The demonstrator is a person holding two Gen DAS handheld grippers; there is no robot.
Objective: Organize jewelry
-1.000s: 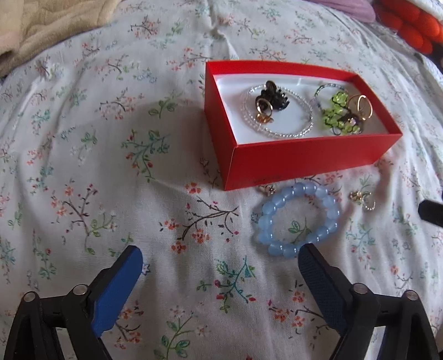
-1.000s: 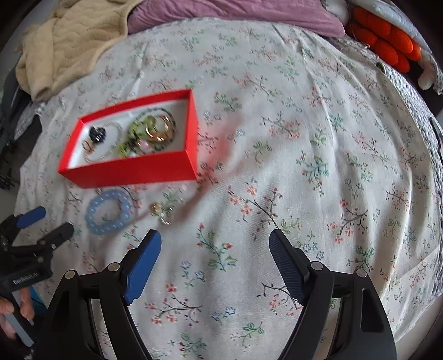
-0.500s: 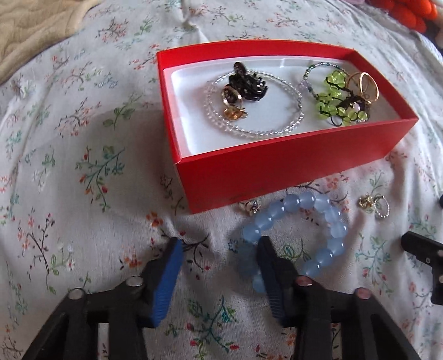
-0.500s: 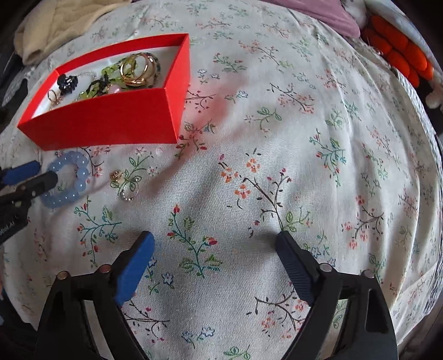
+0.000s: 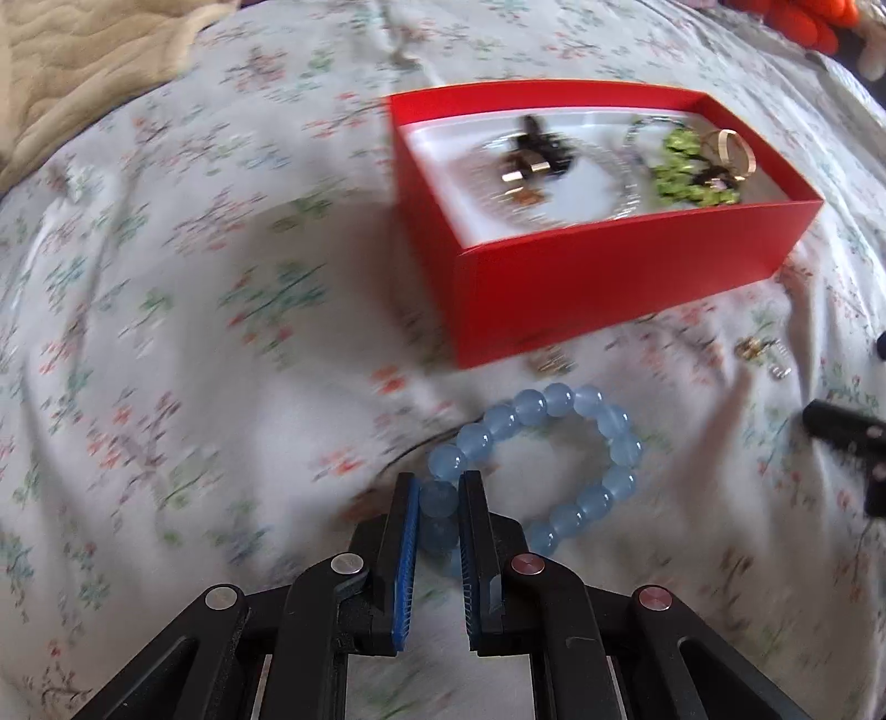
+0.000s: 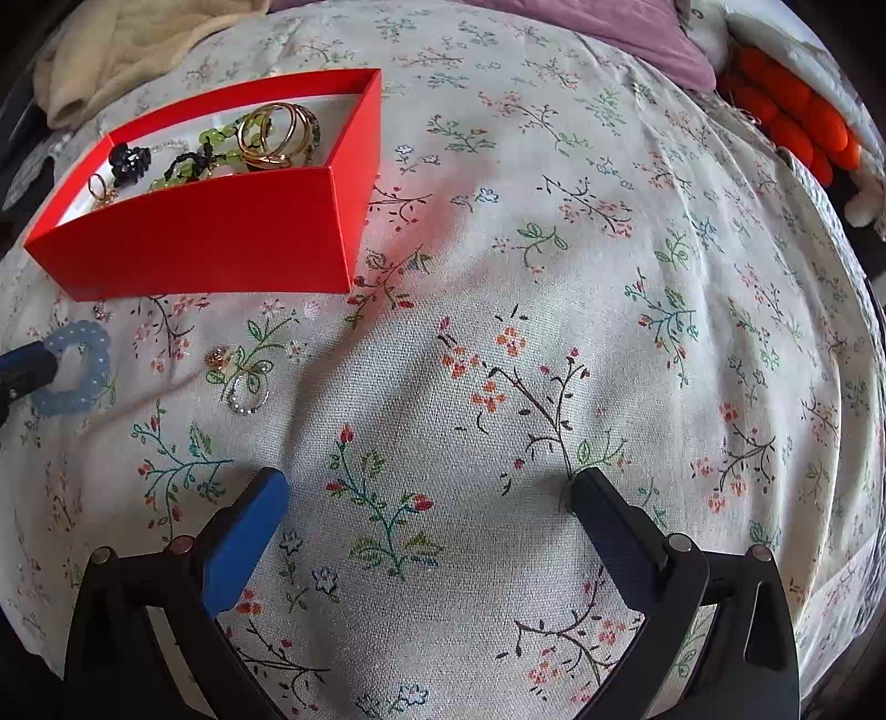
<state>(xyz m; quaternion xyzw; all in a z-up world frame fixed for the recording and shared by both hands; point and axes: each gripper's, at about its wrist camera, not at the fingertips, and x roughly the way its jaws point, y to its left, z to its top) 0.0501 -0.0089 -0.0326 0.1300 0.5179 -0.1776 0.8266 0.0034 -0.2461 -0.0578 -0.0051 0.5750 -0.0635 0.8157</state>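
My left gripper (image 5: 437, 501) is shut on the near-left beads of a pale blue bead bracelet (image 5: 614, 437), which hangs a little above the floral bedsheet. The bracelet also shows at the left edge of the right wrist view (image 6: 83, 360). Behind it stands a red box (image 5: 609, 277) with a white lining, holding a clear bead necklace, a black clip, a green bead piece (image 5: 686, 171) and gold rings (image 6: 274, 135). Small gold and silver earrings (image 6: 243, 382) lie on the sheet in front of the box. My right gripper (image 6: 429, 498) is open and empty over bare sheet.
A beige blanket (image 6: 127, 50) lies at the back left. A purple pillow (image 6: 620, 39) and an orange knitted thing (image 6: 792, 116) lie at the back right. A tiny stud (image 5: 551, 363) lies by the box's front wall.
My left gripper has closed on the blue bracelet and lifted it with a quick move; the view is blurred. My right gripper has come lower and nearer the box, still open.
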